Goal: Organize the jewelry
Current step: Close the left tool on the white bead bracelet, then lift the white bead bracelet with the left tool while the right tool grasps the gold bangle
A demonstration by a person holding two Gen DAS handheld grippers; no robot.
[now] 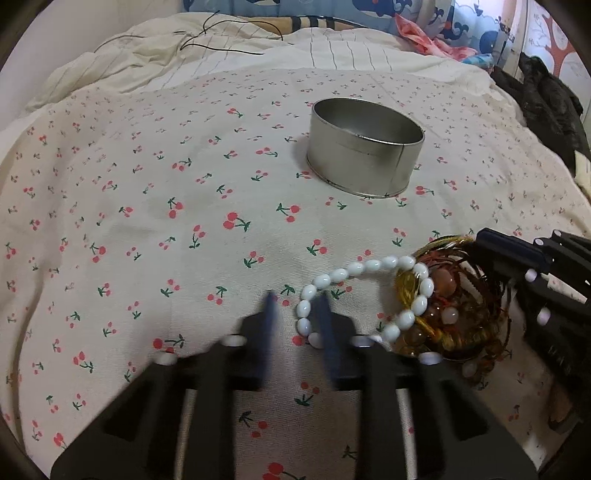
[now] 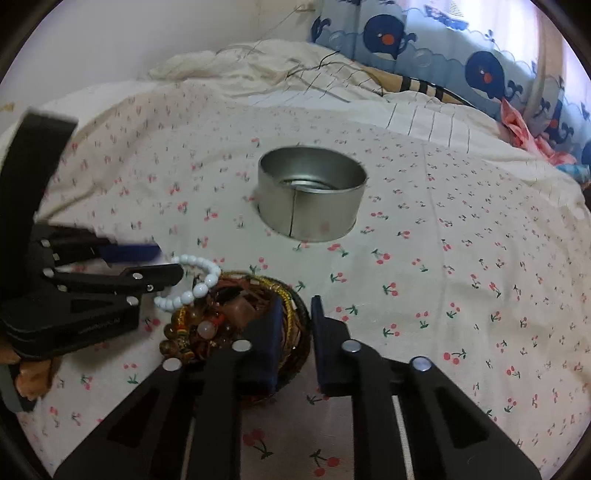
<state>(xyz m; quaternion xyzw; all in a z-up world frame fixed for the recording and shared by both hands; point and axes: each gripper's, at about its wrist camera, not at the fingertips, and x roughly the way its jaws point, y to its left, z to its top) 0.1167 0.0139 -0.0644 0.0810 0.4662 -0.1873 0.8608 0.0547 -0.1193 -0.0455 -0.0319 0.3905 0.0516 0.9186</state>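
A white bead bracelet [image 1: 369,266] lies on the cherry-print cloth [image 1: 147,221], overlapping a pile of amber and brown bracelets [image 1: 454,314]. My left gripper [image 1: 297,306] is open, its right finger inside the white loop's left edge. In the right wrist view my right gripper [image 2: 295,306] is open, straddling the right rim of the bracelet pile [image 2: 236,314]. The white bracelet [image 2: 195,286] lies at the tip of the left gripper [image 2: 170,262]. An empty round metal tin [image 1: 364,147] [image 2: 312,192] stands beyond.
Rumpled cream bedding with thin black cords [image 1: 221,33] lies at the back. Whale-print pillows [image 2: 480,70] and pink cloth [image 2: 524,125] are at back right. Dark clothing [image 1: 546,99] lies at the right edge.
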